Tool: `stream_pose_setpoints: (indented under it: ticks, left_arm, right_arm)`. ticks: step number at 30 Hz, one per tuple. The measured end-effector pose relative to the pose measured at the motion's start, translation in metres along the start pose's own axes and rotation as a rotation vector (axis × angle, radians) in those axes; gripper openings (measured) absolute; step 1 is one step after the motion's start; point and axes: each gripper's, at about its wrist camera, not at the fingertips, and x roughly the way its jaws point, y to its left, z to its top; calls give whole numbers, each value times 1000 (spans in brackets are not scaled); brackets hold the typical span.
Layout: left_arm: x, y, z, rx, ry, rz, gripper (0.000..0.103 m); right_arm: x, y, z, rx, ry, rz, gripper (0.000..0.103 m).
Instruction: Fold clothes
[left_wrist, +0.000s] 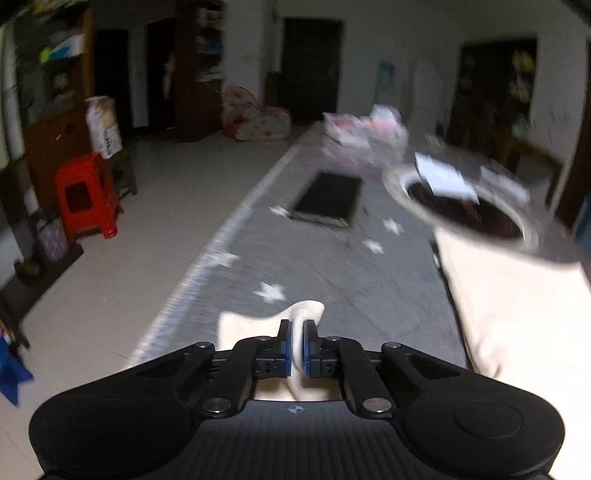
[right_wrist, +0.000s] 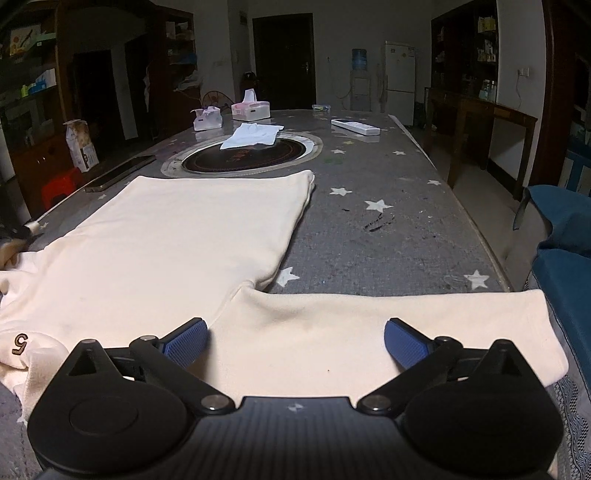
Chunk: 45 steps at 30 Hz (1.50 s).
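Two tongs attend one cream cotton long-sleeved shirt (right_wrist: 177, 236) spread on the grey star-patterned desk (right_wrist: 388, 236): left tongs (left_wrist: 297, 345) clamp a fabric edge, right tongs (right_wrist: 295, 339) gape wide over the near sleeve (right_wrist: 369, 325), which next apparently needs pinching and folding inward.

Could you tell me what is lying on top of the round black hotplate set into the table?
A white folded cloth lies on the hotplate, hiding part of it.
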Motion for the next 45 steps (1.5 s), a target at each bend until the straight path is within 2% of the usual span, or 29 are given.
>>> stream_pose_setpoints:
  ticks: [3, 5, 12, 14, 16, 20, 23, 26, 29, 32, 36, 38, 39, 40, 43, 45]
  left_arm:
    - [-18, 24, 1, -69, -67, -3, 6]
    - [-25, 39, -3, -86, -93, 31, 6]
    - [-34, 68, -39, -79, -23, 158, 6]
    - [-33, 69, -45, -45, -16, 195, 6]
    - [-34, 71, -41, -55, -6, 218, 7]
    - [-42, 63, -25, -97, -36, 134, 7]
    - [-41, 45, -15, -57, -49, 94, 9]
    - [-29, 43, -4, -78, -46, 113, 22]
    - [-25, 52, -1, -134, -39, 191, 47]
    - [-20, 61, -5, -177, -4, 196, 48]
    - [-12, 70, -11, -208, 41, 172, 44]
    - [-12, 70, -12, -200, 32, 139, 26]
    - [-12, 69, -11, -190, 24, 126, 14]
    - [-13, 68, -10, -180, 15, 113, 7]
    - [-17, 60, 2, -145, -31, 79, 5]
    - [-25, 51, 13, -117, -91, 35, 5]
  right_arm:
    - [0, 1, 0, -2, 1, -2, 103]
    - [0, 1, 0, -3, 1, -3, 103]
    - [0, 1, -1, -3, 1, -3, 103]
    - [0, 1, -1, -3, 1, -3, 103]
    - [0, 1, -1, -3, 1, -3, 103]
    - [1, 1, -1, -4, 1, -4, 103]
    - [1, 1, -1, -5, 1, -4, 103]
    - [1, 1, -1, -3, 1, -3, 103]
    - [1, 1, -1, -2, 1, -2, 103]
    - [1, 1, -1, -2, 1, -2, 103]
    - [1, 1, -1, -3, 2, -3, 103]
    - [1, 1, -1, -3, 2, -3, 103]
    - [1, 1, -1, -3, 2, -3, 103]
    - [1, 1, -1, -3, 2, -3, 103]
    - [1, 0, -1, -3, 2, -3, 103]
    - [1, 0, -1, -3, 2, -3, 103]
